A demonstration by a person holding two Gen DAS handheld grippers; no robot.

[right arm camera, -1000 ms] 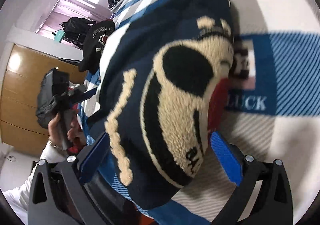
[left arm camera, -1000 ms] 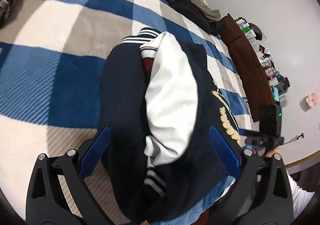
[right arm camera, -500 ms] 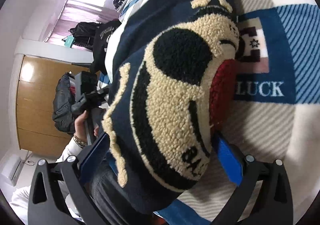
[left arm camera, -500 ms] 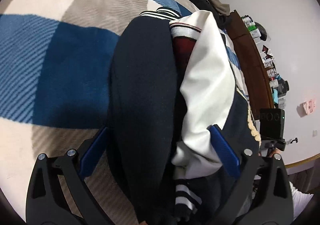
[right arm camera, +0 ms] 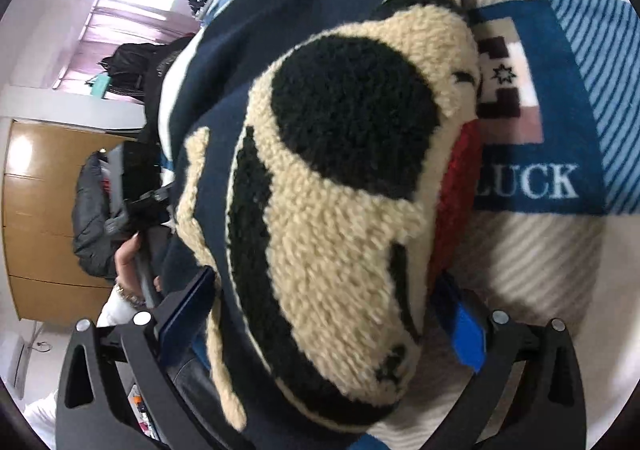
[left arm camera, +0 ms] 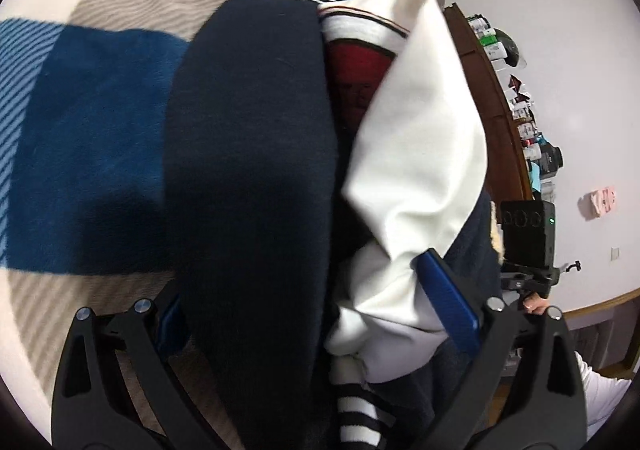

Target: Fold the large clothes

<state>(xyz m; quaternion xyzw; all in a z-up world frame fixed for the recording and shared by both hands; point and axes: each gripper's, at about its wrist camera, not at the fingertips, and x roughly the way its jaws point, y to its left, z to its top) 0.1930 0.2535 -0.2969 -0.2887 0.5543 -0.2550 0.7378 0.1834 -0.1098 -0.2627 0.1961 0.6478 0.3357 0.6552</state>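
While closing around a folded varsity jacket (left arm camera: 248, 154), left gripper (left arm camera: 304, 282) seen from its own wrist camera, jaws wide and astride the bundle, navy body against the left blue pad, white sleeve (left arm camera: 420, 138) against the right one, no firm squeeze visible. Jacket lying lengthwise on a blue, white and grey checked blanket (left arm camera: 88, 138), red lining (left arm camera: 356, 66) showing at the far end, striped cuff (left arm camera: 356, 418) trailing toward the lens. Beyond the sleeve, at right, the black camera block of the right gripper (left arm camera: 528, 242), a fingertip beneath it, and a brown ledge (left arm camera: 504, 138) crowded with small bottles along a pale wall. From the right wrist, same jacket filling the frame, a cream and black fleece patch (right arm camera: 340, 210) uppermost, a red edge (right arm camera: 456, 202) along its right side. Fingers of the right gripper set either side of the bundle, both blue pads close against the cloth; grip or mere contact impossible to tell. Blanket label (right arm camera: 528, 186) reading "LUCK" just right of the jacket. At left, a hand (right arm camera: 126, 262) on the other tool's handle, a wooden wardrobe (right arm camera: 40, 210) behind.
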